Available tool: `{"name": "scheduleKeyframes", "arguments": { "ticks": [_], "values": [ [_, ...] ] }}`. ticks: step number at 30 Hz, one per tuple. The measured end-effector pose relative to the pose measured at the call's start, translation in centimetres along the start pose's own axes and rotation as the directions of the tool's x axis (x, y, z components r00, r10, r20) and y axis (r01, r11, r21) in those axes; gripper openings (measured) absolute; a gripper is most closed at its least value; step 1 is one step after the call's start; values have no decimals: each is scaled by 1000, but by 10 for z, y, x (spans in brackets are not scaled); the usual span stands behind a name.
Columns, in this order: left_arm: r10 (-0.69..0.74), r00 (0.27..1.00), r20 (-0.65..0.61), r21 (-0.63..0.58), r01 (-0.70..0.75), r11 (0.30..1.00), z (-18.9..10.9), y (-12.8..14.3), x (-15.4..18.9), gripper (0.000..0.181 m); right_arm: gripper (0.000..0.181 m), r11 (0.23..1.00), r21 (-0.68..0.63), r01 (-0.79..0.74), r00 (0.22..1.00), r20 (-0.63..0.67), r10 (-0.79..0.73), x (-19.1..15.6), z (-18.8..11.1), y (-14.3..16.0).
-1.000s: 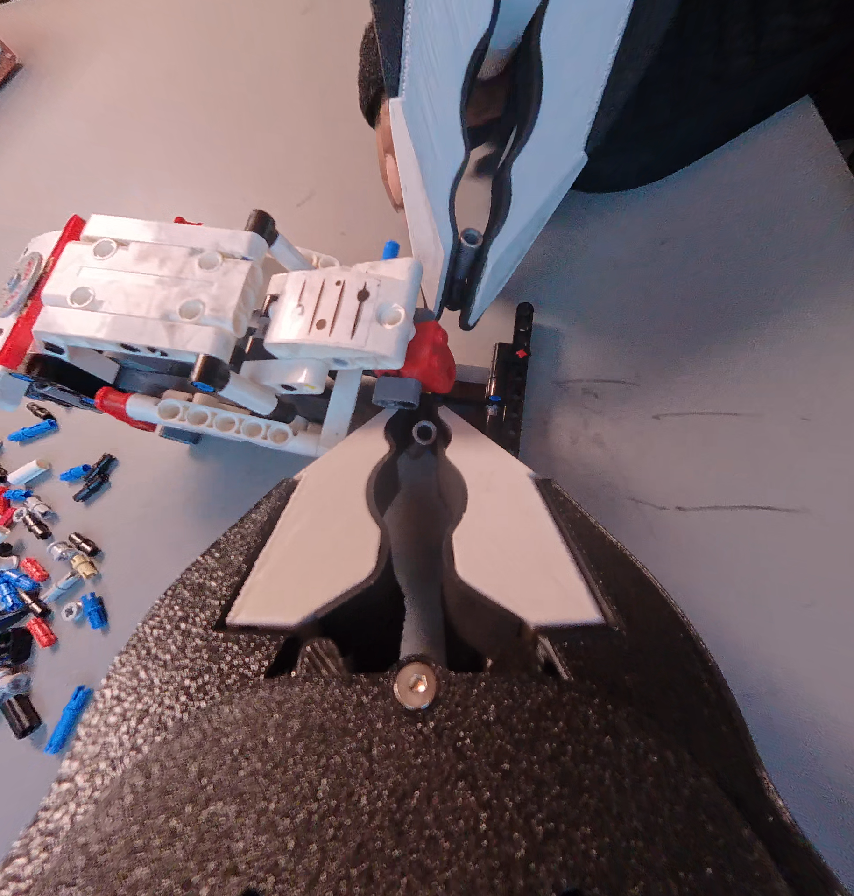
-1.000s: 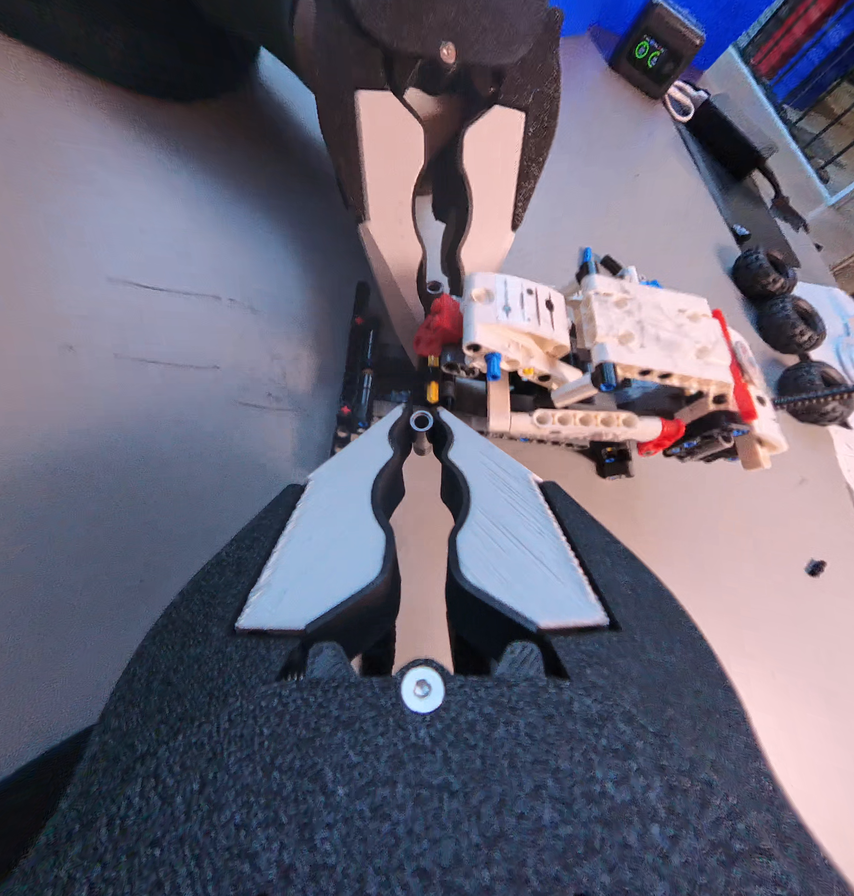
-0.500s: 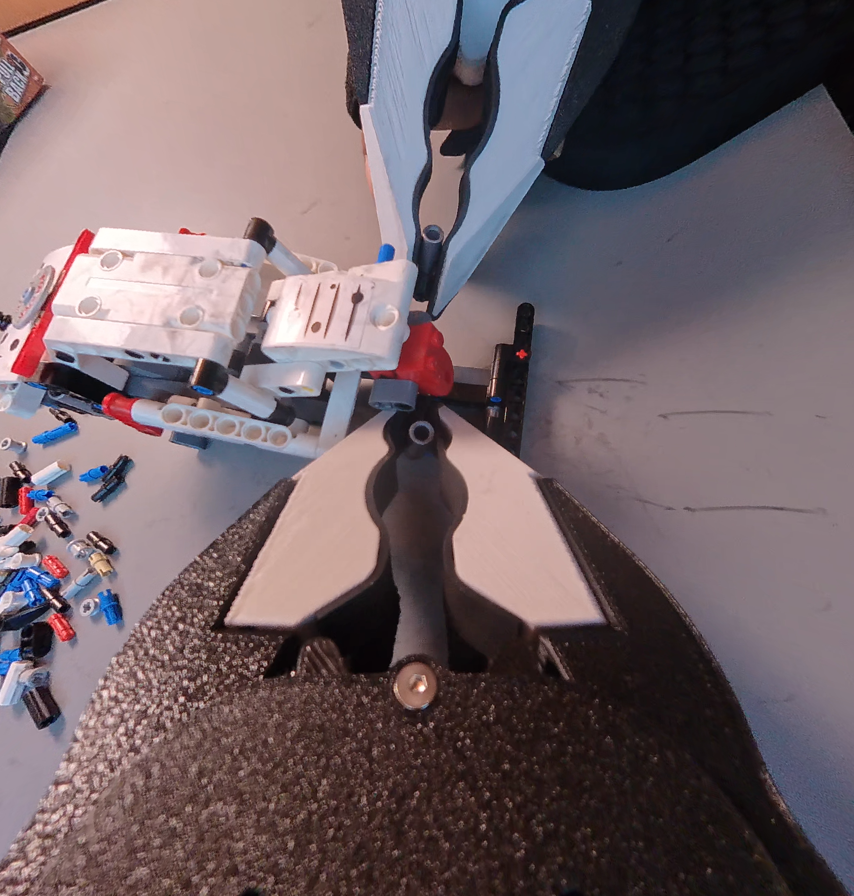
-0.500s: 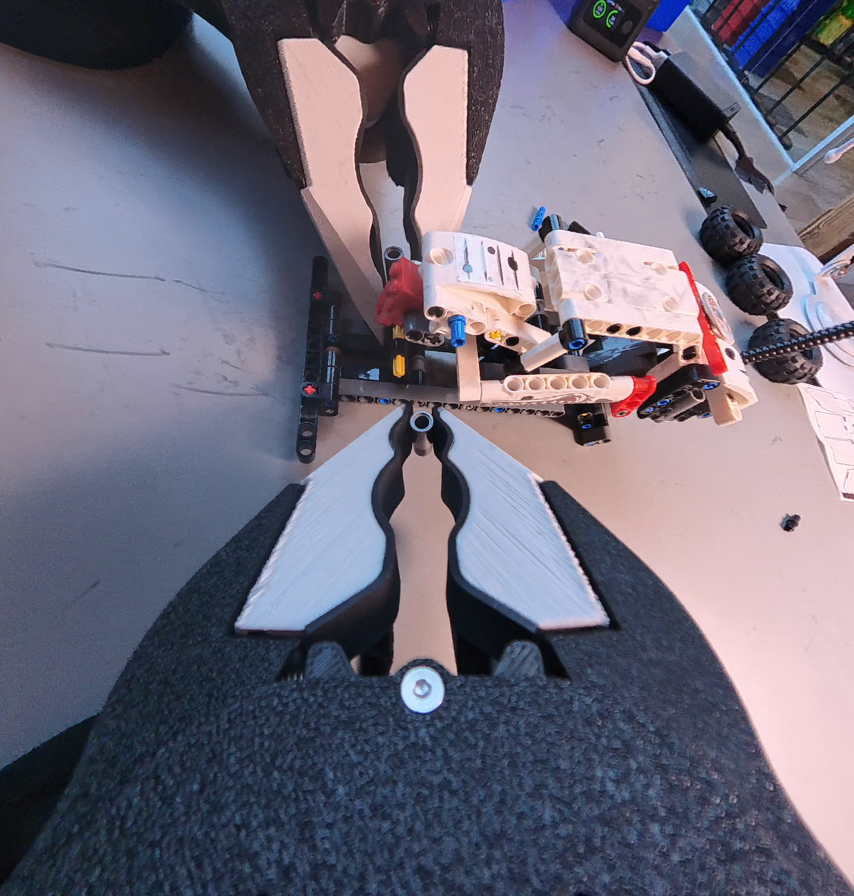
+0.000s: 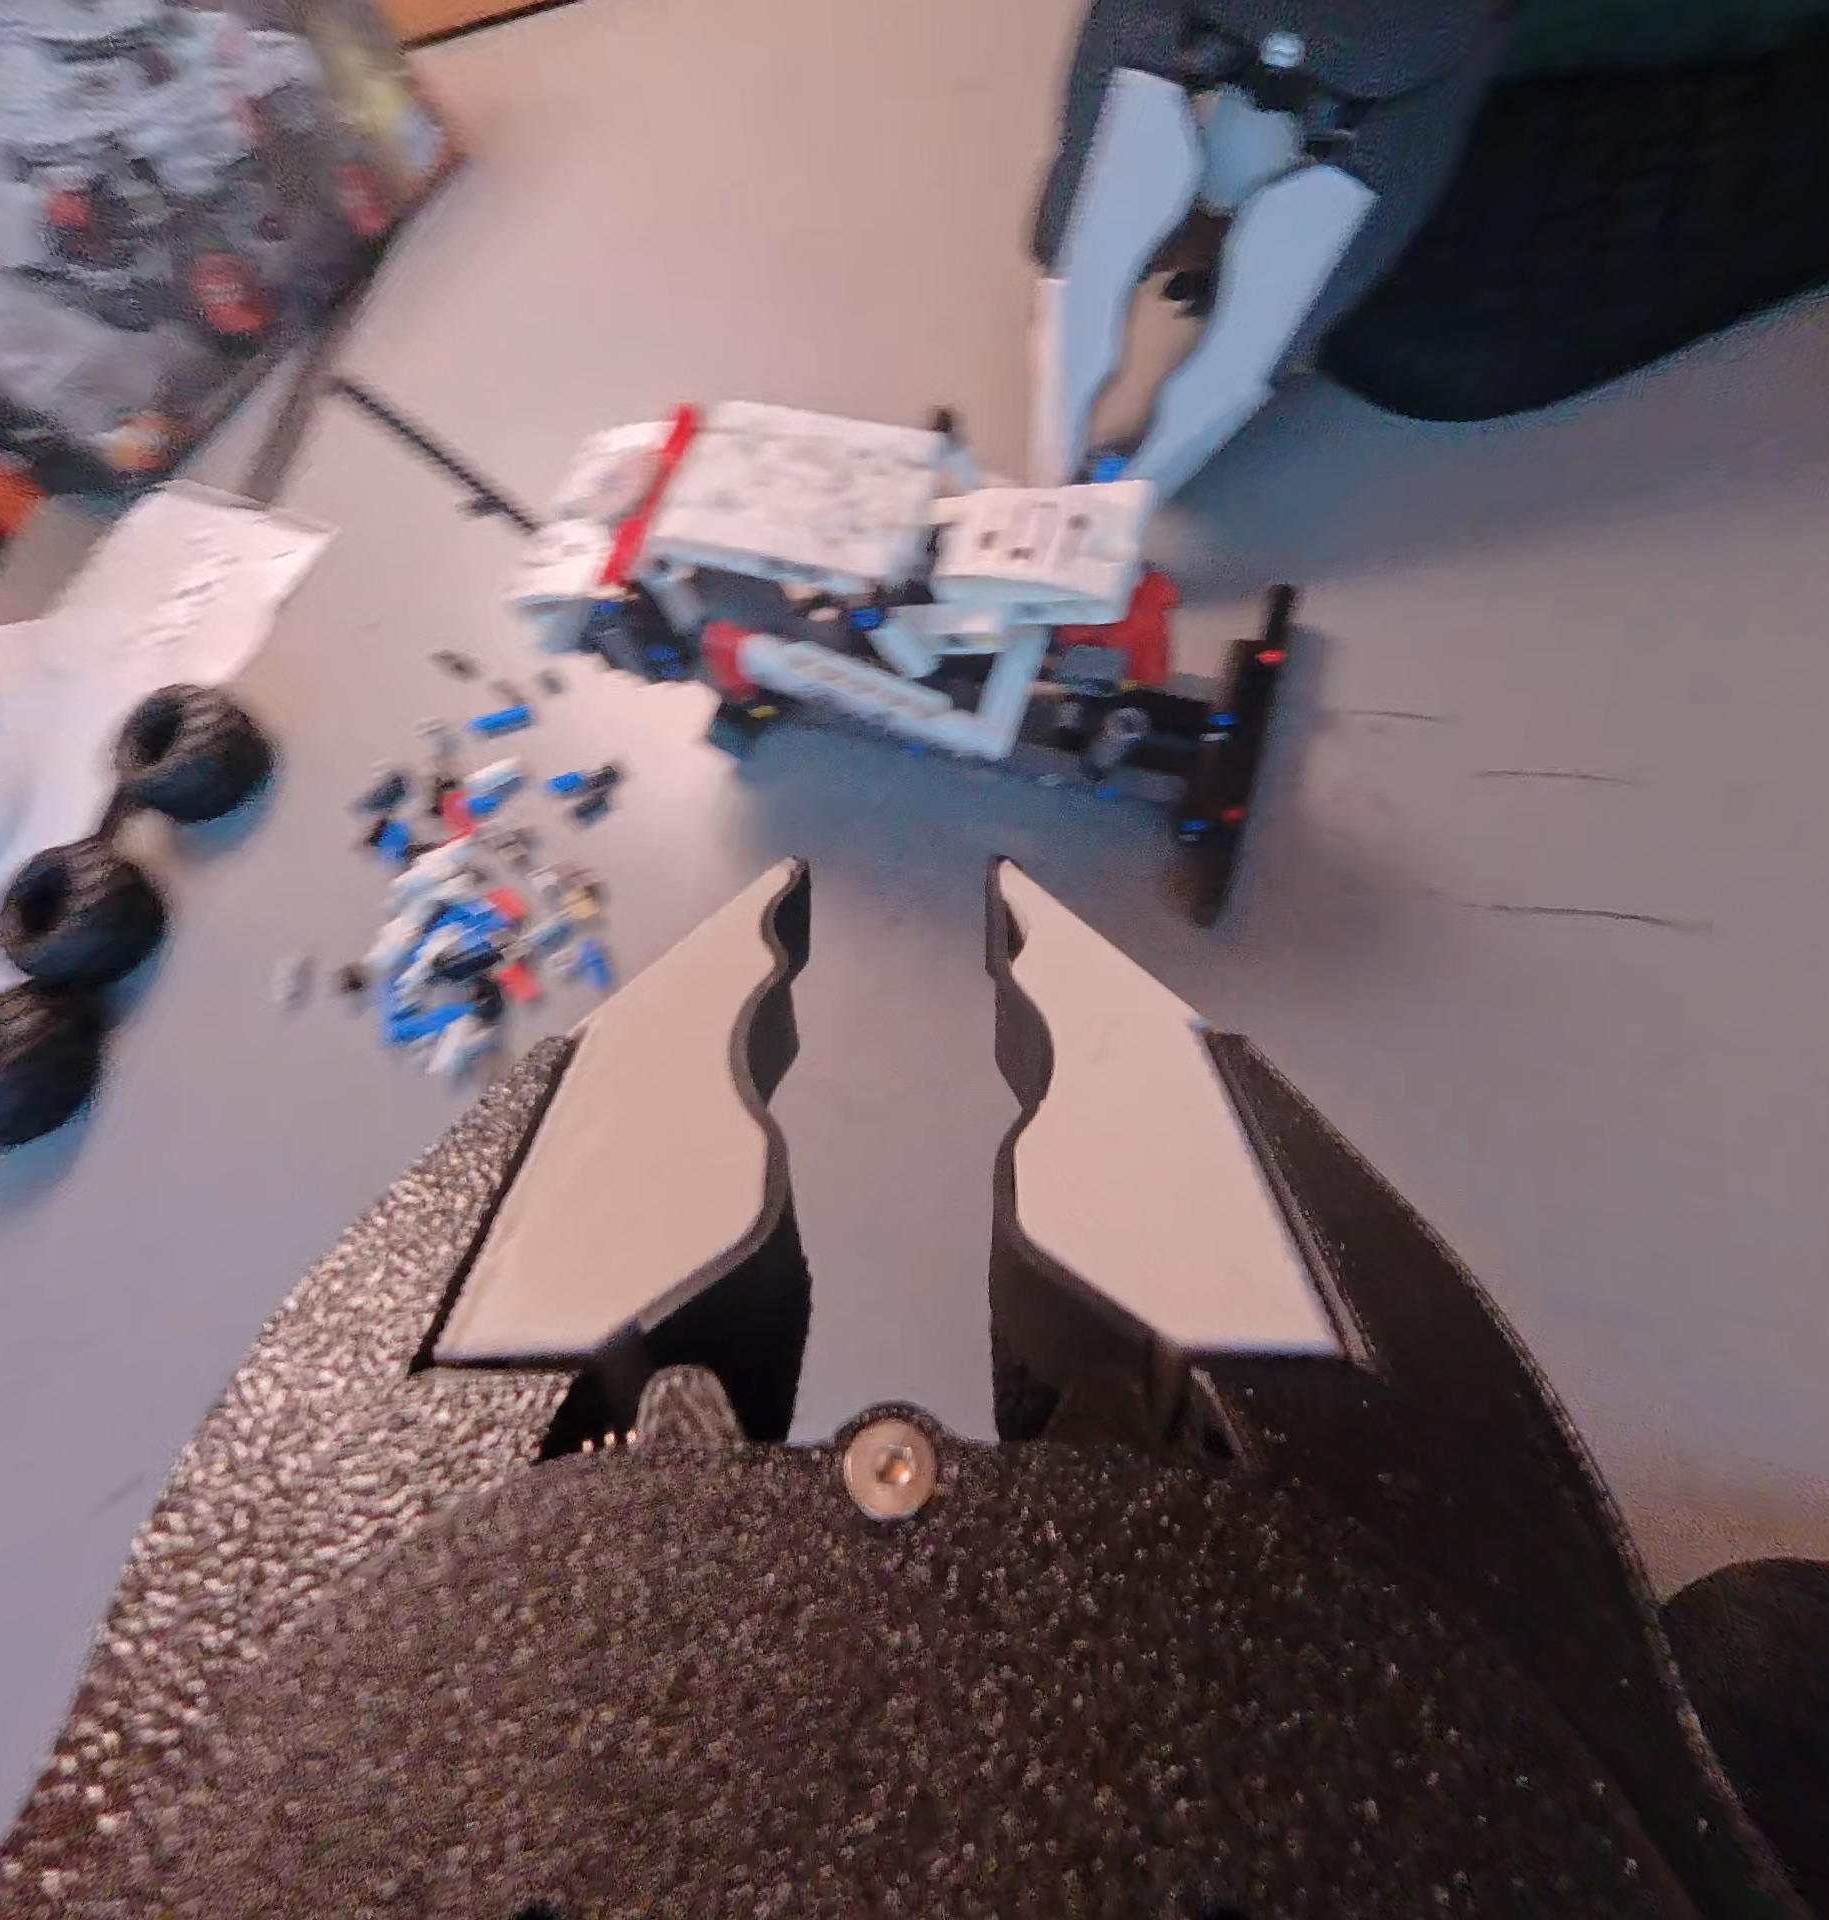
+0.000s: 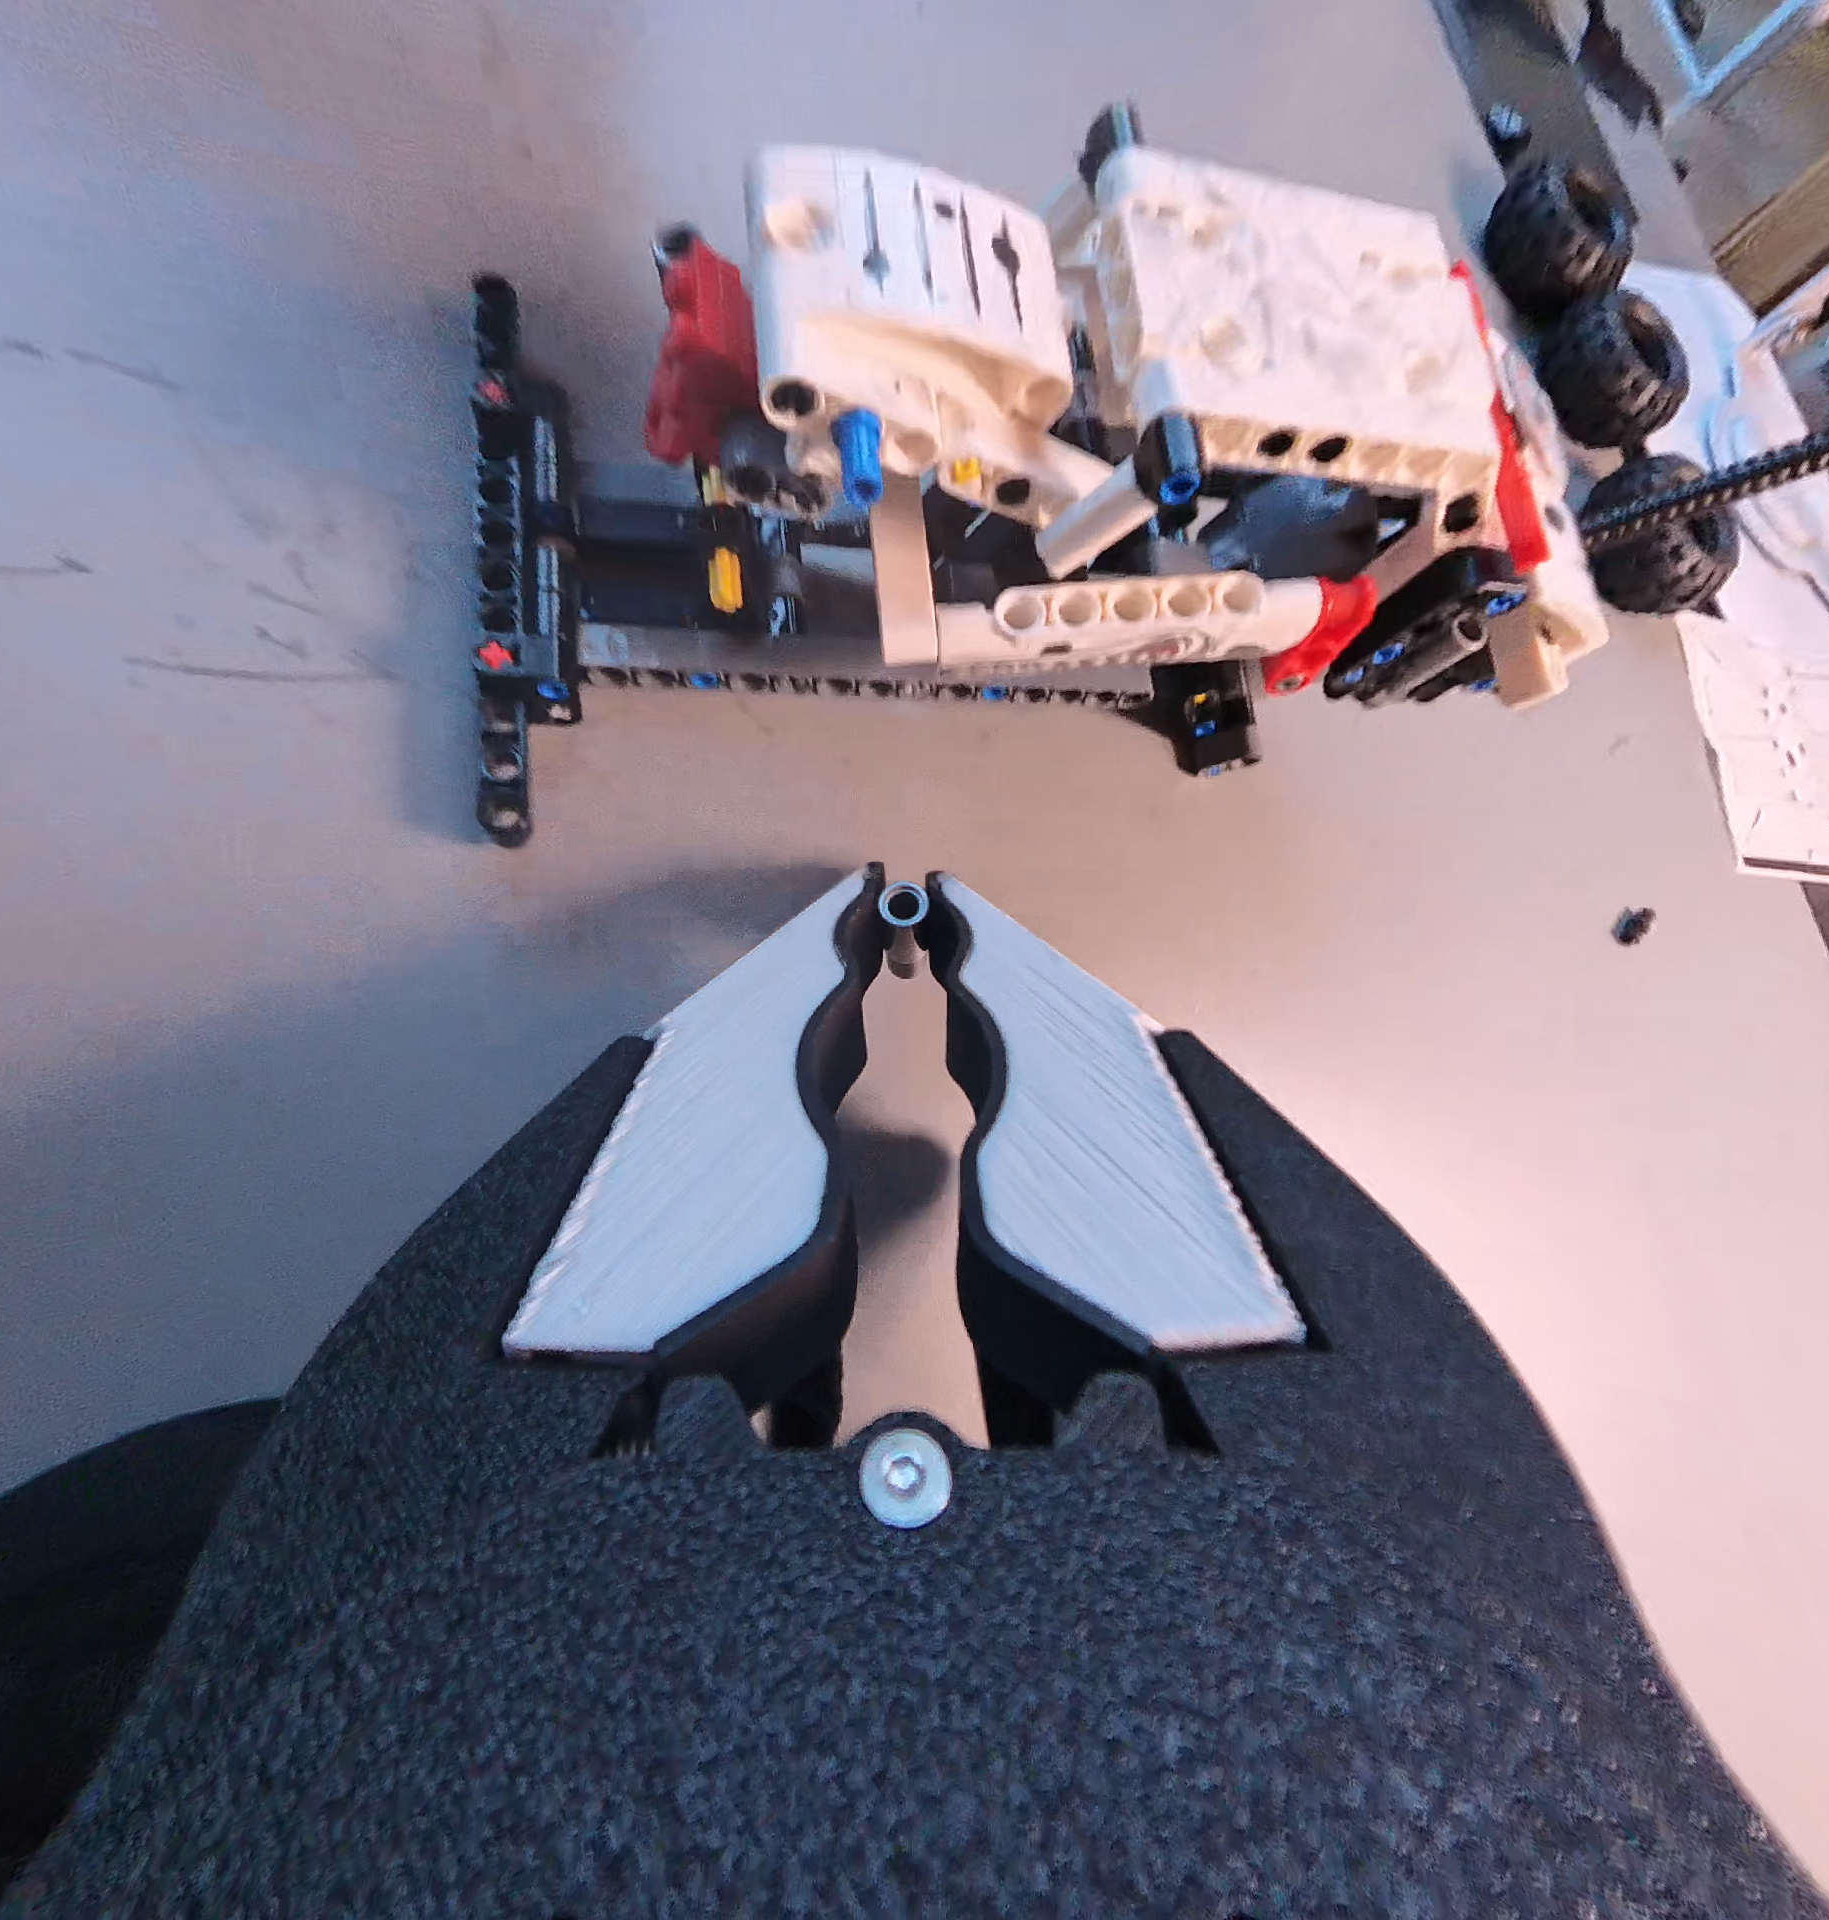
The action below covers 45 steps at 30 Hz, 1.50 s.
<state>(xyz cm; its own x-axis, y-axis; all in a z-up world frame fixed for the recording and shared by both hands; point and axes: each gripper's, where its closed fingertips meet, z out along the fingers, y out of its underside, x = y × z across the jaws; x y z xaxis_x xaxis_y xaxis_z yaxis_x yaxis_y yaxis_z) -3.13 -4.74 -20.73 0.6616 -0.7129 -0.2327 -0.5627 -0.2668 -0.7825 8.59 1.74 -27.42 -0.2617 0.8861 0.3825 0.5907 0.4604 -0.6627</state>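
A white, red and black brick-built vehicle [image 5: 858,582] without wheels lies on the grey table [image 5: 1512,1039]. My left gripper [image 5: 897,883] is open and empty, held back from the vehicle's near side with bare table between its fingers. My right gripper [image 6: 902,904] is shut on a small grey tube [image 6: 902,906], a short way from the vehicle's [image 6: 1097,416] long black side beam [image 6: 848,681]. In the blurred left wrist view the right gripper [image 5: 1102,468] shows beyond the vehicle's white cab end.
A heap of small blue, black, white and red pins [image 5: 474,914] lies left of my left gripper. Three black tyres [image 5: 79,914] and white paper sheets [image 5: 162,592] lie farther left. In the right wrist view the tyres [image 6: 1606,364], paper [image 6: 1803,727] and one loose black piece [image 6: 1630,923] lie to the right. Some 15 cm of space lies between my two pairs of fingers. Measured from the fingertips, the loose black piece [image 6: 1630,923] is 25 cm or so from the right gripper and 30 cm from the left. It is also in sight in the left wrist view [image 5: 482,508].
My left gripper has opened and pulled back from the vehicle; the grey tube seen at its tips is gone from them. My right gripper has also moved slightly away, still shut on its tube.
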Motion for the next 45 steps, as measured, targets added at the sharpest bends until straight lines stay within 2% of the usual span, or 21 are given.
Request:
{"name": "scheduleKeyframes", "arguments": {
  "ticks": [2,4,6,9,10,12,15,18,22,26,31,34,36,37,41,43,45],
  "values": [
    [-63,980,189,-96,82,992,-40,10,-53,28,6,1000,-12,-5,1000,4,5,0,1,3],
    [-116,945,307,-324,219,920,-82,47,-99,36,7,1000,-14,-13,1000,6,13,1,2,3],
    [-142,924,356,-528,324,785,-119,90,-135,42,7,1000,-13,-16,1000,8,17,1,2,3],
    [-253,898,360,-752,440,491,-152,162,-162,47,7,1000,-13,-13,1000,6,13,1,1,3],
    [-306,886,348,-792,452,409,-155,181,-162,48,7,1000,-13,-12,1000,4,12,1,1,4],
    [-381,862,335,-825,463,323,-150,204,-163,46,7,1000,-11,-13,1000,-1,13,1,1,4],
    [-404,858,317,-878,427,218,-144,224,-164,43,7,1000,-9,-23,1000,4,23,1,1,4],
    [-424,847,321,-919,387,77,-150,239,-158,45,7,999,-8,-38,999,16,38,1,1,5],
    [-410,856,315,-942,334,-25,-160,251,-158,43,7,999,-7,-41,999,19,41,1,1,5],
    [-464,829,312,-941,336,-31,-155,253,-154,24,7,999,-6,-40,999,17,40,2,0,5],
    [-480,824,300,-944,328,-28,-155,253,-153,23,7,999,-6,-44,999,19,44,2,0,6],
    [-470,837,279,-948,319,7,-152,250,-155,23,7,999,-6,-41,999,17,41,2,0,6],
    [-460,852,249,-942,323,89,-140,236,-158,23,7,999,-6,-41,999,18,42,2,0,6],
    [-459,861,218,-933,322,161,-129,222,-159,23,7,999,-6,-42,999,19,42,2,0,6],
    [-439,899,11,-771,286,568,-53,132,-149,24,7,999,-6,-46,999,23,46,2,0,6],
    [-418,906,-61,-689,265,675,-19,103,-139,24,6,999,-6,-44,999,20,44,2,0,6],
    [-406,910,-88,-633,263,728,9,90,-133,24,7,999,-6,-39,999,15,39,2,0,6]
  ]
}}
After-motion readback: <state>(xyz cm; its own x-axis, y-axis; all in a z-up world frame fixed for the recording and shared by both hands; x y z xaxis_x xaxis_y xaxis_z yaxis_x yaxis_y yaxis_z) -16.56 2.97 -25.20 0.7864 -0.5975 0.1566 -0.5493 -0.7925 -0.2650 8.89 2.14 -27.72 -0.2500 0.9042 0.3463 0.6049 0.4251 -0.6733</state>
